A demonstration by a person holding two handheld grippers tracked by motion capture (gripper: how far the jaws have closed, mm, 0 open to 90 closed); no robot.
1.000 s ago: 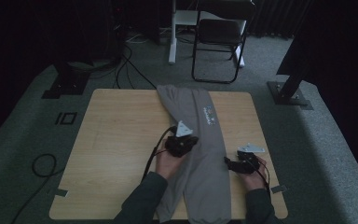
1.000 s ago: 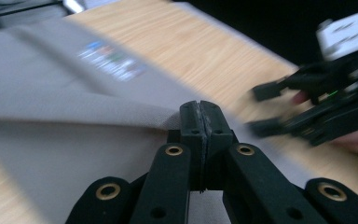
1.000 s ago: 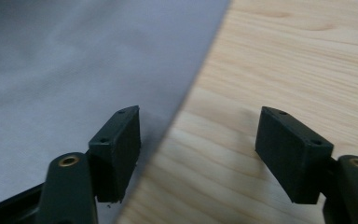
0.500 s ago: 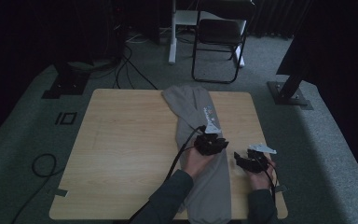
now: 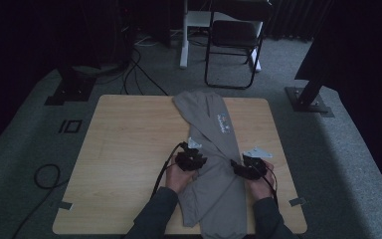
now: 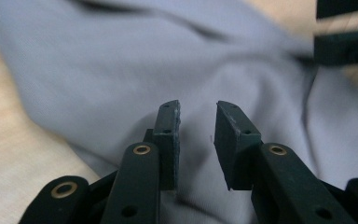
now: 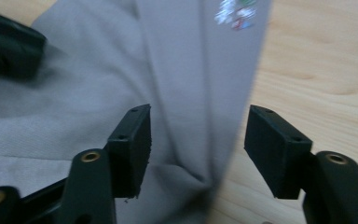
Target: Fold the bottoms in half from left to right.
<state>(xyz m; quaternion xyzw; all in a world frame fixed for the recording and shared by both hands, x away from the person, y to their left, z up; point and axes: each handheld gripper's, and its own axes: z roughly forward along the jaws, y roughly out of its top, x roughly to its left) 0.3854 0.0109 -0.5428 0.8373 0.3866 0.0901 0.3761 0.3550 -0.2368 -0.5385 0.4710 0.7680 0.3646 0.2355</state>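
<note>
Jaws of the left gripper (image 5: 191, 158) are standing apart over the grey garment (image 5: 214, 164), having just been opening, with cloth below them but nothing pinched; jaws of the right gripper (image 5: 248, 167) are standing wider apart, having just been closing, straddling the garment's folded right edge without pressing on it. Garment, one item, grey, bearing one small printed logo (image 5: 223, 123): lying in a long band from the middle of the tabletop's (image 5: 124, 149) far edge down to its near edge, right of centre, its near end hanging over that edge. Risks, as judged: the right jaws are sitting half over bare wood, so a closure may be catching only a thin lip of cloth that slips out when lifted; the left jaws, being over bunched cloth, may be gathering several layers at once and dragging the fold askew; the overhanging end may be pulling the garment toward the floor. Count: one garment, two grippers, one tabletop, one chair (image 5: 234, 45) beyond the far edge.
</note>
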